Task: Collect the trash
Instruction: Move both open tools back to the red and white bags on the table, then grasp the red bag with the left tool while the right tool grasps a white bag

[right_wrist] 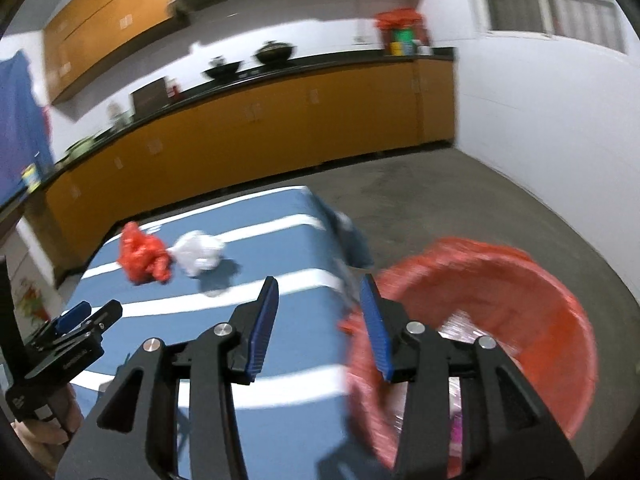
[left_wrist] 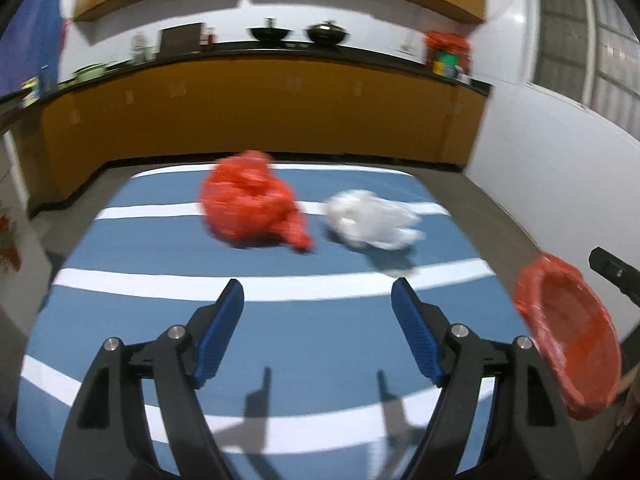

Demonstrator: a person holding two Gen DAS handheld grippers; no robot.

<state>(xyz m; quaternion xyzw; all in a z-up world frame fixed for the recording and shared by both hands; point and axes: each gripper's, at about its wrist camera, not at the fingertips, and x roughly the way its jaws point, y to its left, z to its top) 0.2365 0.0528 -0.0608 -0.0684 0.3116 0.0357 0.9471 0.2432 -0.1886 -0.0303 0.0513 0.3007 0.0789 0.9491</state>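
A crumpled red plastic bag [left_wrist: 252,204] [right_wrist: 142,258] and a crumpled white plastic bag [left_wrist: 372,220] [right_wrist: 198,254] lie side by side on the far part of the blue, white-striped tablecloth [left_wrist: 320,336] [right_wrist: 296,360]. My left gripper [left_wrist: 318,292] hovers open over the cloth, short of both bags, with nothing between its fingers. It also shows at the lower left of the right wrist view as the left gripper [right_wrist: 80,316]. My right gripper [right_wrist: 319,284] is open at the table's right edge. A red bin [right_wrist: 520,320] [left_wrist: 568,336] with a red liner sits just right of it, with some wrappers inside.
Grey floor [right_wrist: 460,200] surrounds the table. Orange cabinets [left_wrist: 260,112] under a black counter with dark woks [left_wrist: 328,32] run along the back. A white wall [right_wrist: 540,120] with a window closes the right side. A hand [right_wrist: 48,428] holds the left gripper's handle.
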